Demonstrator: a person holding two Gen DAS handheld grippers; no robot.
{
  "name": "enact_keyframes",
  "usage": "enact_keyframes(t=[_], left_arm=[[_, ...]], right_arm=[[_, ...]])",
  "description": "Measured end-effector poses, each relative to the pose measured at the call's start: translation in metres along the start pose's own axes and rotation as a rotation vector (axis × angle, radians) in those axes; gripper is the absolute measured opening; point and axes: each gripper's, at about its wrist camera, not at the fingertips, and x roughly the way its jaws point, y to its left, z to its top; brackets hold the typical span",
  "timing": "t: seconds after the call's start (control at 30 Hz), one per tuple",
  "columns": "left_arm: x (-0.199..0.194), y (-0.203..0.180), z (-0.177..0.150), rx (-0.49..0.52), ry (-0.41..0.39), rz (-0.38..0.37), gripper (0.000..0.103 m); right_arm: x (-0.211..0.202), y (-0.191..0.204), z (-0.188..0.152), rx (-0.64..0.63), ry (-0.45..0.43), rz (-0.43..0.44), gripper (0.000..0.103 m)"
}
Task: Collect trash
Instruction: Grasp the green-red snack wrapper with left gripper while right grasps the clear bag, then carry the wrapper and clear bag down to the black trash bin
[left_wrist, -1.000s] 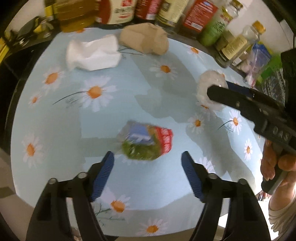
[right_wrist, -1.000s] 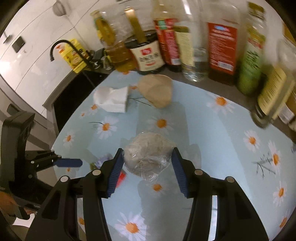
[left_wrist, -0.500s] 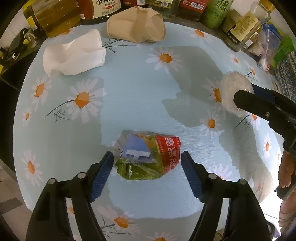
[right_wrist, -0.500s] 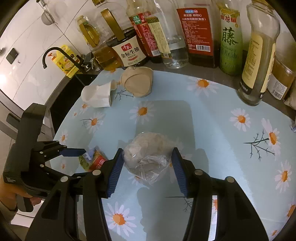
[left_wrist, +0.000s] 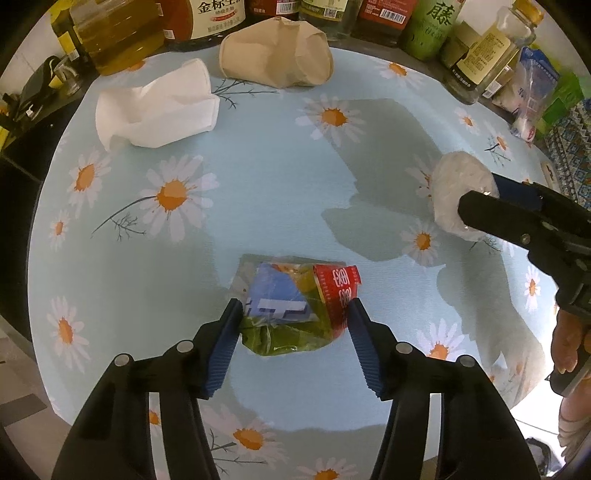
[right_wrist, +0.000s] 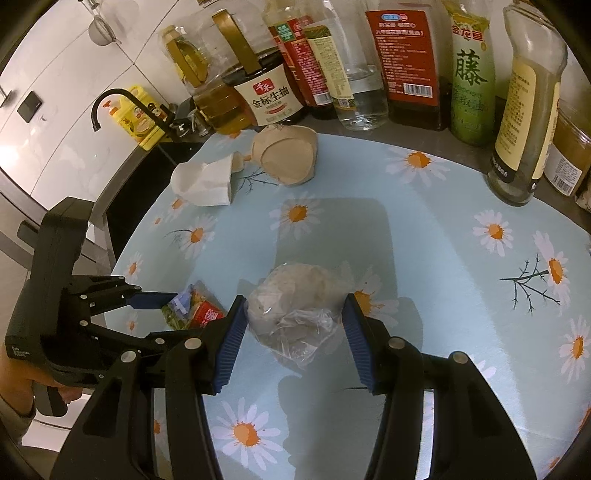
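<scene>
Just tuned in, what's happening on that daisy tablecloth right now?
A person is collecting trash with two tools. The left hand-held gripper has just been closing on a crumpled green, blue and red snack wrapper, pads touching its sides. The right hand-held gripper holds a scrunched clear plastic bag. A crushed brown paper cup and crumpled white tissue lie untouched.

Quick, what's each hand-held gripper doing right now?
Left hand-held gripper: has just been closing; its pads now touch both sides of the colourful wrapper.
Right hand-held gripper: closed on the clear plastic bag.
</scene>
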Motion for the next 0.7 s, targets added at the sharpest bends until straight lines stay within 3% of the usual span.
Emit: enact_keyframes(t=[0.7], left_arm=[[-0.028, 0.032, -0.053, -0.011, -0.059, -0.082, 0.053]], right_arm=[[0.001, 0.059, -0.02, -0.026, 0.006, -0.037, 0.053]])
